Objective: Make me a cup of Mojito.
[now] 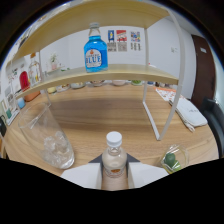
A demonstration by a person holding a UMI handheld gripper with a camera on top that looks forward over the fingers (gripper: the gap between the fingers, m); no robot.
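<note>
A small clear bottle [114, 159] with a white cap and an orange label stands upright between my fingers [84, 175]. My gripper [114, 170] is shut on it, both pads pressing its sides; its base is hidden. Just ahead to the left stands a tall clear glass [46, 136] holding ice cubes. Ahead to the right, a small clear cup [173, 160] holds a green lime piece. A blue-liquid bottle [95, 51] labelled BLUE stands on the wooden shelf [125, 73] beyond.
The shelf rests on white metal legs [150, 115] on the wooden table [100, 112]. Small bowls and jars sit under and left of the shelf. A white flat object [190, 112] lies at the right. Posters hang on the back wall.
</note>
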